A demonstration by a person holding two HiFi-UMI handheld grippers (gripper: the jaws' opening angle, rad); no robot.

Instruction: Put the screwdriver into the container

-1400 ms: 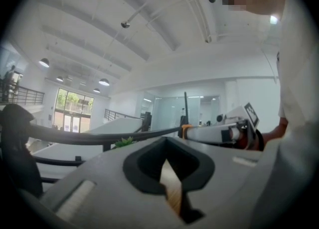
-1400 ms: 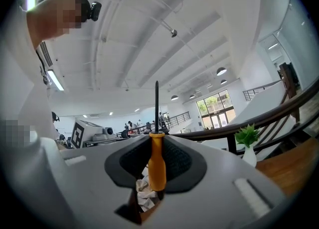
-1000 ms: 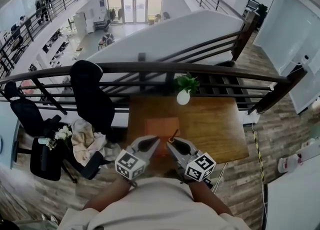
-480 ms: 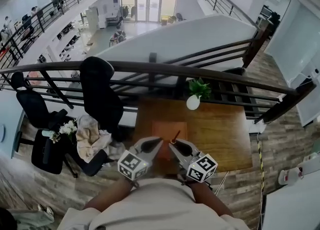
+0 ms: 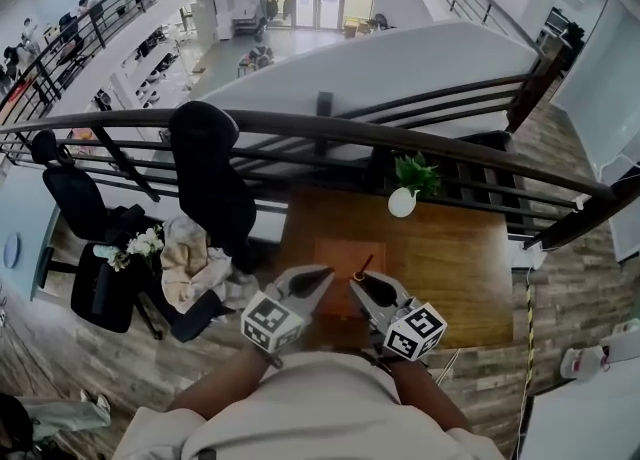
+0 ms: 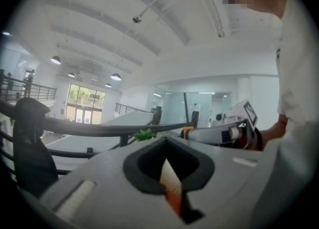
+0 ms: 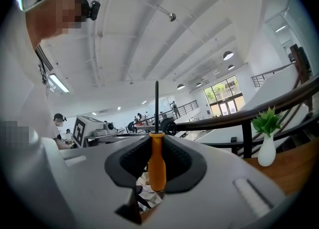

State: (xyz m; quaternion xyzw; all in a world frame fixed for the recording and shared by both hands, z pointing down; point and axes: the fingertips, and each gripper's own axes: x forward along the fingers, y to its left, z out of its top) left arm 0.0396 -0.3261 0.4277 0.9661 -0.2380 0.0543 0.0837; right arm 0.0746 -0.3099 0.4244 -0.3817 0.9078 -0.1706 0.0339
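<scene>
Orange-handled screwdriver (image 7: 157,168) was clamped in the fingers of our right gripper (image 7: 156,141); our left gripper (image 6: 166,143) had its fingers together, empty. Lowering the tool into the container (image 5: 342,253) remained, we judged.

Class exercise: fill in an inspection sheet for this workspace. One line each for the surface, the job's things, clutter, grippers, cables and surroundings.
Surface: wooden table, set against a railing.
Job's things: orange container on the table; screwdriver with an orange handle, shaft pointing up, not yet in the container.
Clutter: white vase with a green plant at the table's far edge.
Grippers: right gripper clamps the screwdriver's handle; left gripper has its jaws together, nothing between them.
Cables: nothing seen for certain.
Surroundings: black chair, heap of cloth and white flowers to the left; open hall beyond the railing.
</scene>
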